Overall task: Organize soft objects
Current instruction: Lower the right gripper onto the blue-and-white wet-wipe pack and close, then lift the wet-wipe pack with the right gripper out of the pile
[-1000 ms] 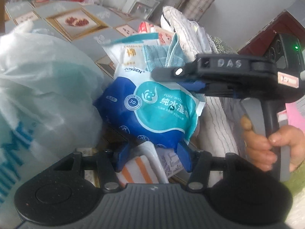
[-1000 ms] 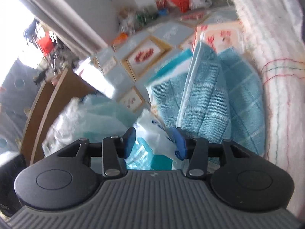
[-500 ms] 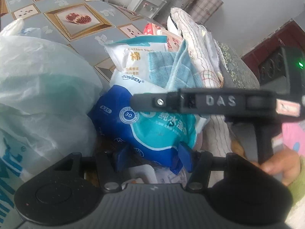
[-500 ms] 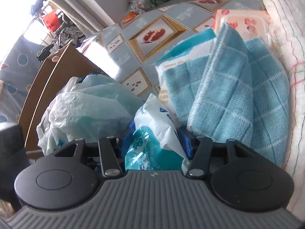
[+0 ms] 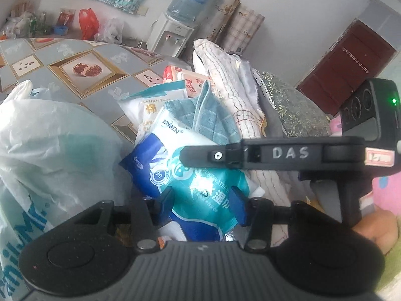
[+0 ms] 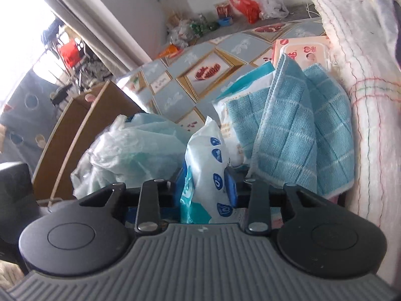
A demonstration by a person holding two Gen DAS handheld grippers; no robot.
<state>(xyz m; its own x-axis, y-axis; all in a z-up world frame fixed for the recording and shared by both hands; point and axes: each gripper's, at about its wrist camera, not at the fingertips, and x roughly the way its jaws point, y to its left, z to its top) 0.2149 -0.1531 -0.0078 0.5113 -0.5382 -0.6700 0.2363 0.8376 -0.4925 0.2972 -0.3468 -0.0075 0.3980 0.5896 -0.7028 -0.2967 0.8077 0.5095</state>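
A blue and teal wet-wipes pack (image 5: 193, 180) lies on a pile of soft goods. My left gripper (image 5: 201, 199) has its blue fingers on either side of the pack's near end, shut on it. My right gripper (image 6: 205, 184) is shut on the same pack (image 6: 208, 168), seen edge-on between its fingers; it also crosses the left wrist view (image 5: 200, 155) from the right. A folded light-blue towel (image 6: 298, 135) leans behind the pack, over a white cotton-pad pack (image 5: 147, 107).
A white plastic bag (image 5: 50, 155) bulges at the left. A rolled white quilt (image 6: 363, 80) stands at the right, with a pink wipes box (image 6: 300, 50) behind the towel. A patterned table cover (image 5: 82, 67) stretches back; a wooden board (image 6: 75, 135) stands far left.
My right gripper has closed on the wipes pack, which now stands edge-on between its fingers. The pack has come up and nearer to my left gripper, whose fingers now clamp its end.
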